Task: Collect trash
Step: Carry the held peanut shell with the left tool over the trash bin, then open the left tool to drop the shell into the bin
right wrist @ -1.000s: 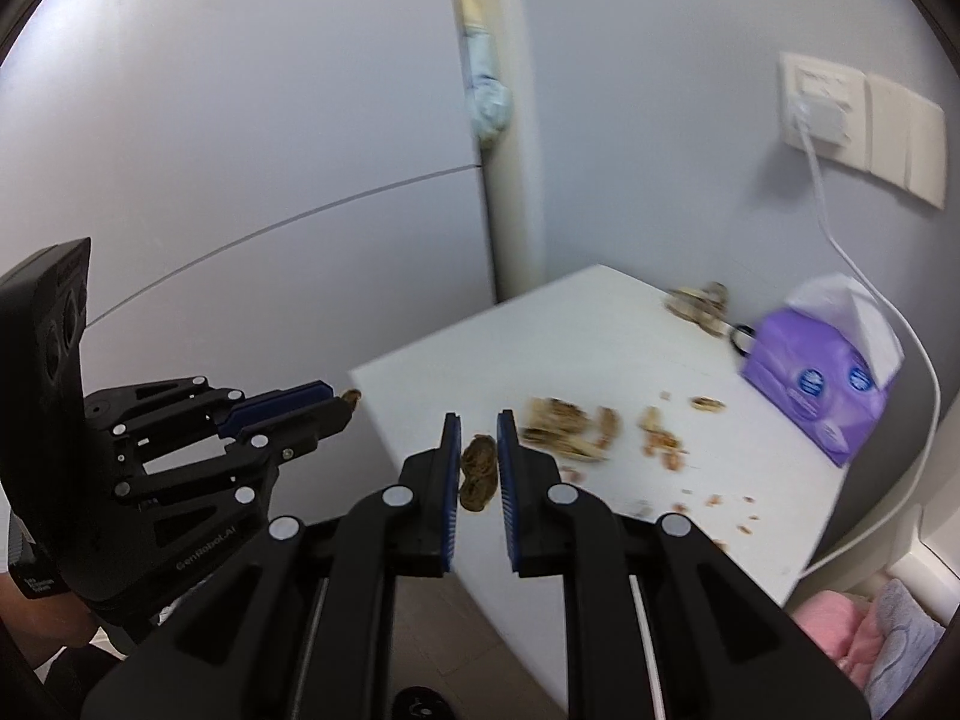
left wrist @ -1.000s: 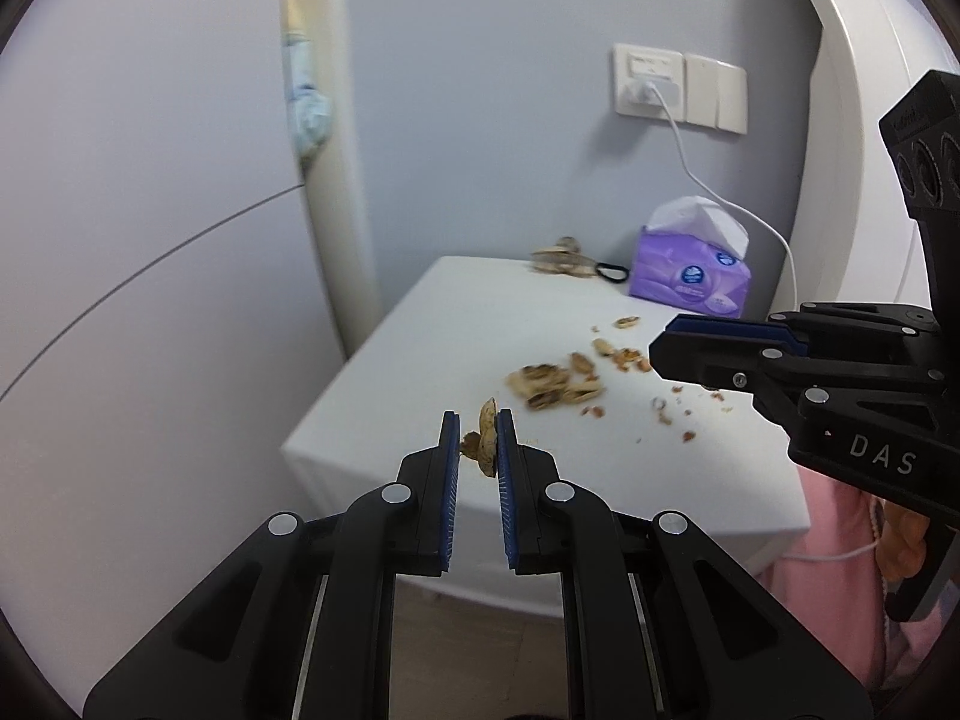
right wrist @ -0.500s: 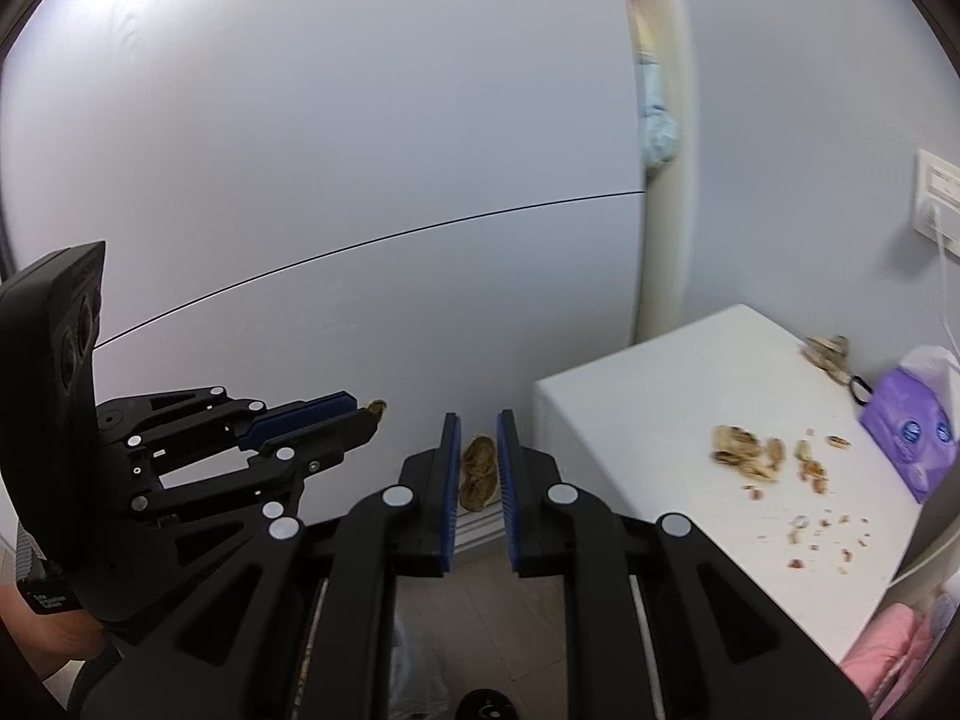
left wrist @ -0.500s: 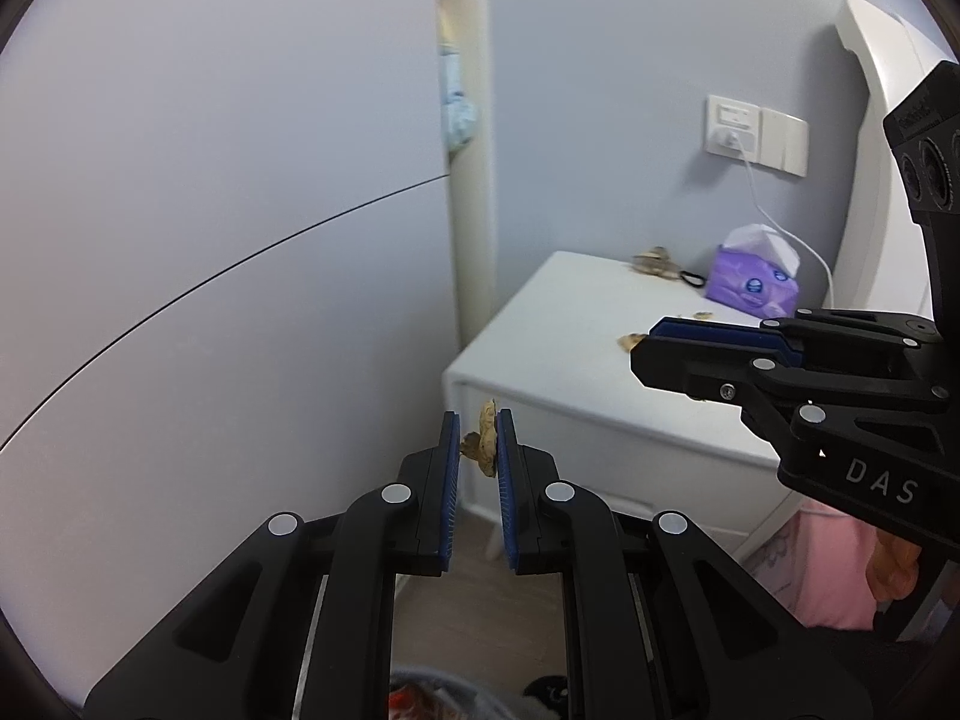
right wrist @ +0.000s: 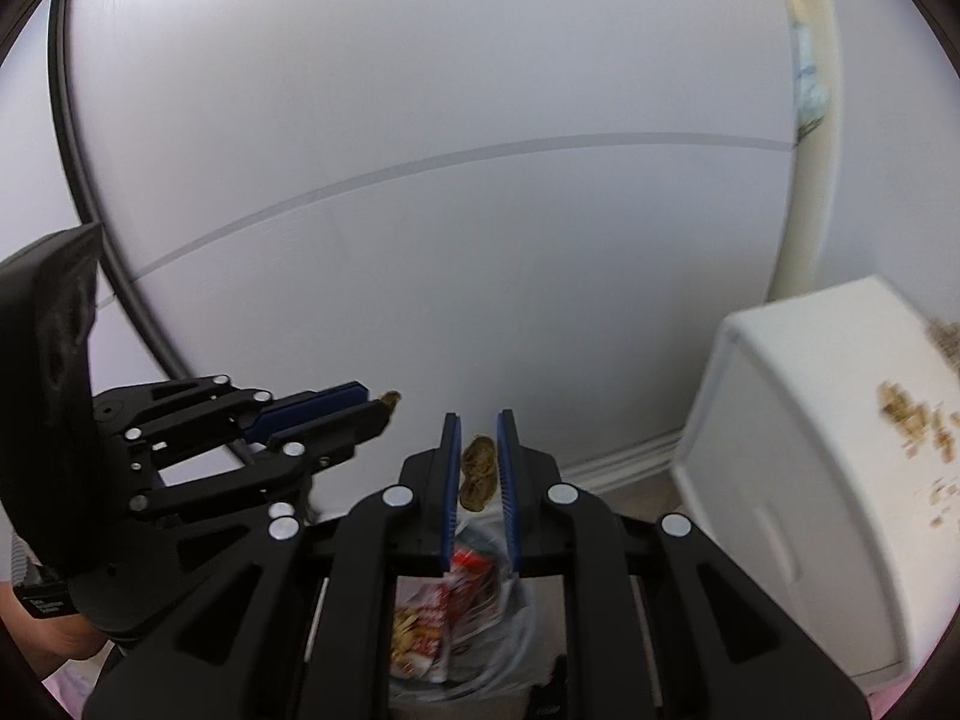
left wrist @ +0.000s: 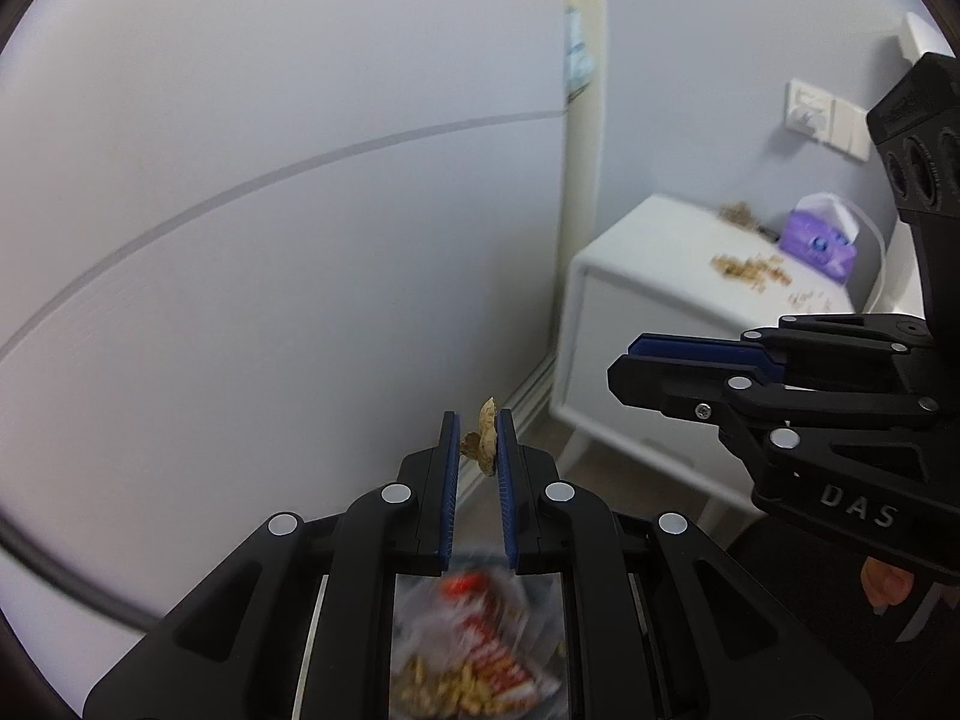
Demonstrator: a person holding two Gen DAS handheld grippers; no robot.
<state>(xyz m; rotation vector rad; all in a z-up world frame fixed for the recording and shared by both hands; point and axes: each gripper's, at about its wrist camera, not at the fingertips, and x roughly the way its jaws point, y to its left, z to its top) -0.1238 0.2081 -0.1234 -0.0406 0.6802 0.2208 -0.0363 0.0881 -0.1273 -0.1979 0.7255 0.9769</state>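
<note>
The left gripper [left wrist: 477,450] is clamped on a piece of peanut shell [left wrist: 485,435], which sits pinched near the fingertips and pokes a little above them. The right gripper [right wrist: 478,462] is likewise closed on its own peanut shell [right wrist: 478,473], held flat between the blue pads just short of the tips. Below both, seen through the gap between the fingers, lies the trash bin [right wrist: 480,618] lined with a clear bag; it already holds a red snack wrapper [right wrist: 441,618] and a heap of what look like shells, though that part is blurred. Both shells hang above the bin, not yet in it; the right one looks to be almost straight over the opening, the left one perhaps a little further back. Off to the right stands the white desk [left wrist: 654,240], well apart from both grippers, with a scatter of shells and crumbs [left wrist: 747,267] on its top beside a purple tissue pack [left wrist: 819,243]. So the task seems to be partway: some trash is binned, two pieces are ready to drop, and a fair amount remains on the desk to fetch.
</note>
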